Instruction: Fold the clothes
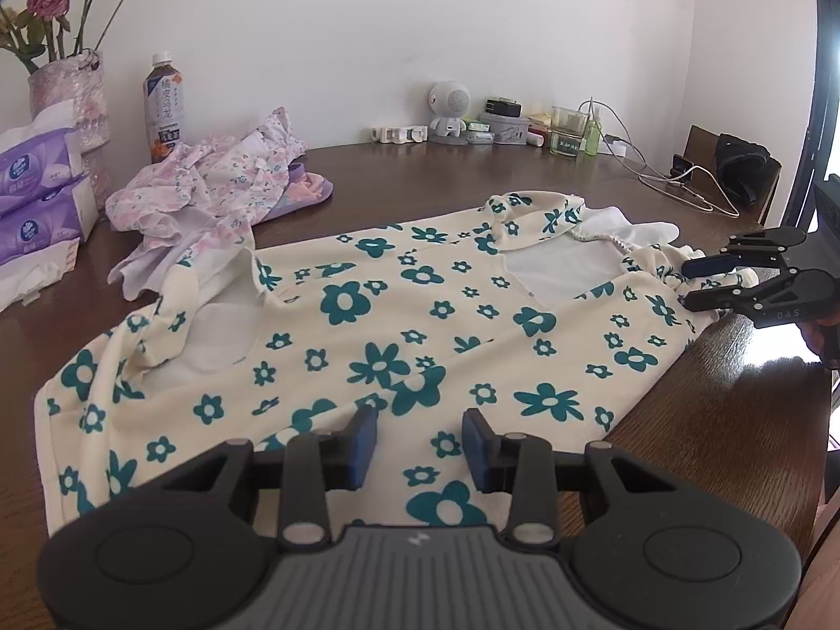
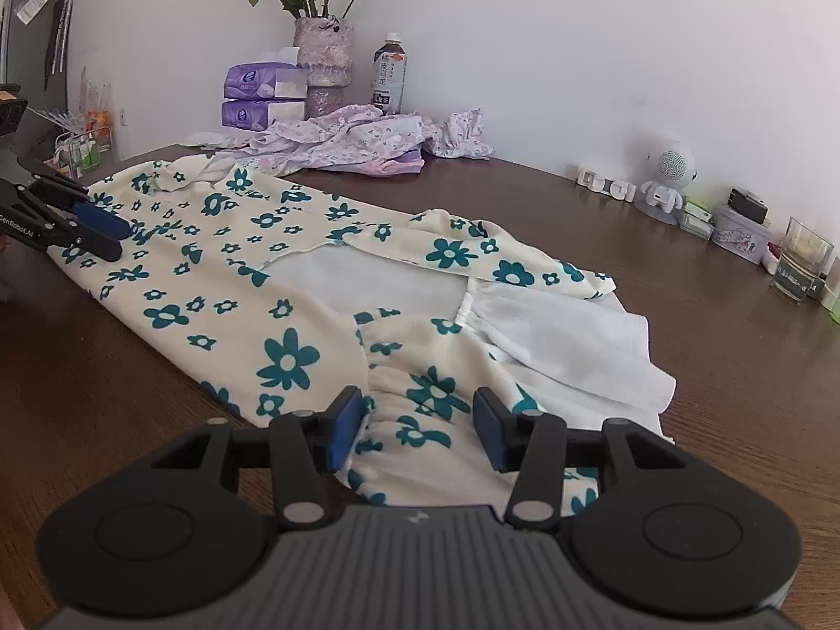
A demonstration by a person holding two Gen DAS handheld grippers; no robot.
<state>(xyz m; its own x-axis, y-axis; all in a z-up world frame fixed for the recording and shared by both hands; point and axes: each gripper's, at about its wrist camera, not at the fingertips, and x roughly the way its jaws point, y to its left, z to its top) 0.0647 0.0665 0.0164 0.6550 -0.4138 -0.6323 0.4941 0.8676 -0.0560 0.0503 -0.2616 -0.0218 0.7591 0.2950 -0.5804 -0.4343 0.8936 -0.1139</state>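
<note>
A cream dress with teal flowers point(image 1: 399, 315) lies spread flat on the brown table point(image 1: 430, 184), its white lining showing at the neckline. In the left wrist view my left gripper point(image 1: 420, 443) hovers open over the hem end, and the cloth lies below the gap between its blue pads. My right gripper point(image 1: 685, 286) is open at the ruffled sleeve cuff on the right. In the right wrist view my right gripper point(image 2: 420, 433) is open with the gathered cuff of the dress point(image 2: 220, 273) between its fingers. My left gripper point(image 2: 123, 241) sits over the far hem at the left.
A crumpled pink floral garment point(image 1: 210, 184) lies behind the dress. Tissue packs point(image 1: 37, 199), a flower vase point(image 1: 73, 100) and a bottle point(image 1: 164, 105) stand at the back left. A small robot figure point(image 1: 449, 110), jars and cables point(image 1: 656, 178) line the wall. The table edge point(image 1: 724, 409) runs at the right.
</note>
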